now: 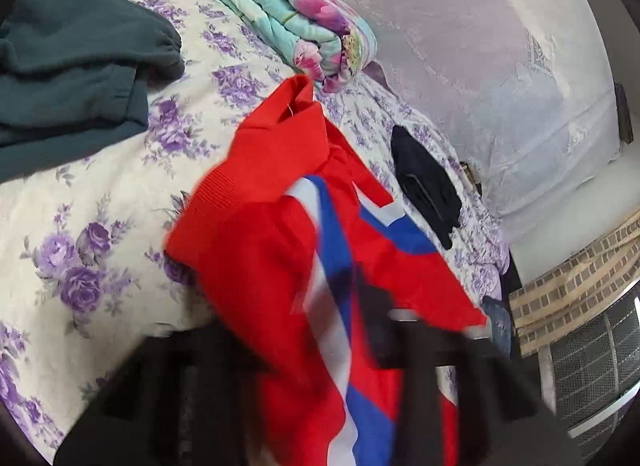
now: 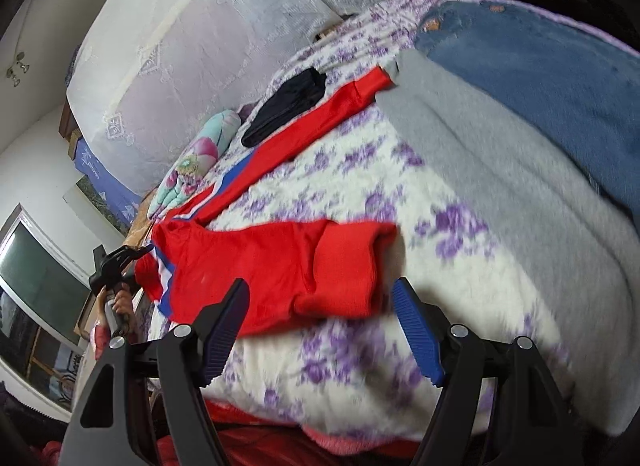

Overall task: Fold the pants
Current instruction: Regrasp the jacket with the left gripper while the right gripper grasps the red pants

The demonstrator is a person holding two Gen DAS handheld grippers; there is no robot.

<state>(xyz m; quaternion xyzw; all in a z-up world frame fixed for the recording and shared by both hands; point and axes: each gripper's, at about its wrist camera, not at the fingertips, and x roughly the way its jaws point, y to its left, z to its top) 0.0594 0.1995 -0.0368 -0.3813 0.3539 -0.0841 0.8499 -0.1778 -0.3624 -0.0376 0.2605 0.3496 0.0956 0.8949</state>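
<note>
Red pants (image 2: 276,262) with blue and white side stripes lie spread across a bed (image 2: 460,298) covered in a white sheet with purple flowers; one leg runs long toward the far edge, the other lies nearer with its ribbed cuff folded toward the right gripper. Left gripper (image 1: 320,346): its fingers are clamped on the waist end of the pants, the cloth bunched and lifted close before its camera; in the right wrist view the same gripper (image 2: 138,252) shows at the left edge of the bed with red fabric at its tip. Right gripper (image 2: 320,326): fingers (image 2: 416,330) with blue ribbed pads stand wide apart, holding nothing, just short of the near cuff. Other items on the bed: a dark teal garment (image 1: 72,77) at the left, a folded mint floral quilt (image 1: 288,17) against the lace-draped wall (image 1: 480,45), a small black garment (image 1: 424,181) just beside the far leg, a grey garment (image 2: 500,169), and blue jeans (image 2: 540,77) touching the grey one at the right end.
</note>
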